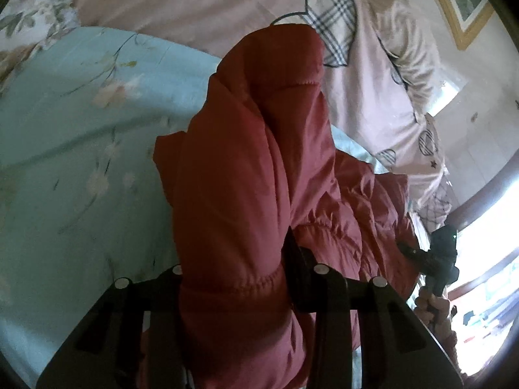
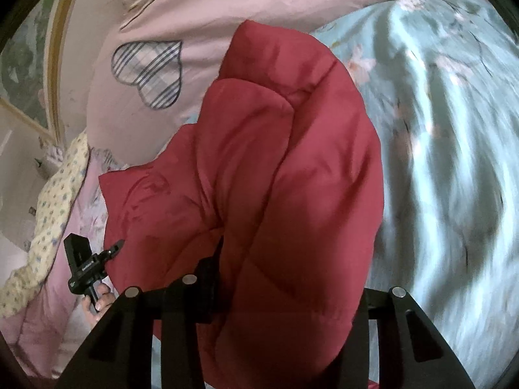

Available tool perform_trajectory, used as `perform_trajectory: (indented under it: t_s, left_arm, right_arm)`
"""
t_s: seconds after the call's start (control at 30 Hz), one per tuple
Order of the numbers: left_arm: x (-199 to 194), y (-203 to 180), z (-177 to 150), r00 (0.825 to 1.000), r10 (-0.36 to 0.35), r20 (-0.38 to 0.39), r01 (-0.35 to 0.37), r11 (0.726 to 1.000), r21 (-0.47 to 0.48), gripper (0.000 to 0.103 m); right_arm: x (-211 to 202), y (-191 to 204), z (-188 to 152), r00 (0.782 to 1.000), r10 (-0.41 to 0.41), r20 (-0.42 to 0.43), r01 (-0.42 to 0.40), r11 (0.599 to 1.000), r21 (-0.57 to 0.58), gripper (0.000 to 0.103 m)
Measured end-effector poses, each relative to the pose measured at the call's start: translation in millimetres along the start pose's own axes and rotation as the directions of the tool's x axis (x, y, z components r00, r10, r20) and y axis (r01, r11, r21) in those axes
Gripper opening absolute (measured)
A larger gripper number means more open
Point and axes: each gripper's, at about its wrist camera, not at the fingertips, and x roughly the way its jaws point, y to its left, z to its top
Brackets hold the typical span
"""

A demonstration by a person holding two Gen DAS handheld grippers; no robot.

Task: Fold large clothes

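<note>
Progress looks early to me: the dark red quilted puffer jacket (image 1: 246,168) hangs bunched and creased, each end raised off the pale blue floral bed sheet (image 1: 81,136), no flat fold visible anywhere, the pink quilt with checked heart patches (image 1: 207,3) heaped behind it. Left gripper (image 1: 236,278) has its jaws pinching a thick padded roll near an elasticated seam, and my right gripper (image 2: 282,288) likewise has its jaws clamped on a wad of the same jacket. Remaining, as I judge it: spread the jacket flat on the bed, bring the sleeves in, fold the body over.
</note>
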Motion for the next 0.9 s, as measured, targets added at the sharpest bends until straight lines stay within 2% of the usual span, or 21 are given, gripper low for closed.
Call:
perform_trajectory:
  t_s: [0.3,0.5,0.63,0.73,0.9]
  left_arm:
    - [-51,7,-66,0.999,-0.028,-0.028,0.027,0.999,-0.045,0.034]
    - [-64,13,-85,0.999,-0.035,-0.040,0.032,0.998,-0.061,0.034]
    - [-59,16,-88,0.999,0.002,-0.048,-0.005,0.999,-0.047,0.035]
    - [-51,19,-90,0.998,0.040,-0.050,-0.042,0.998,-0.045,0.040]
    - [-52,17,-91,0.995,0.099,-0.023,-0.100,0.995,-0.022,0.057]
  right_arm:
    - [-32,3,-67,0.999,0.049,-0.021,-0.048,0.998,0.033,0.042]
    - [-36,5,-84,0.998,0.062,-0.017,-0.061,0.997,0.057,0.043]
    - [-31,7,-84,0.999,0.048,-0.007,-0.047,0.997,0.057,0.047]
    - [-28,8,-84,1.000,0.020,0.000,-0.020,0.999,0.041,0.055]
    - [-26,4,-83,1.000,-0.008,-0.001,0.008,0.999,0.038,0.068]
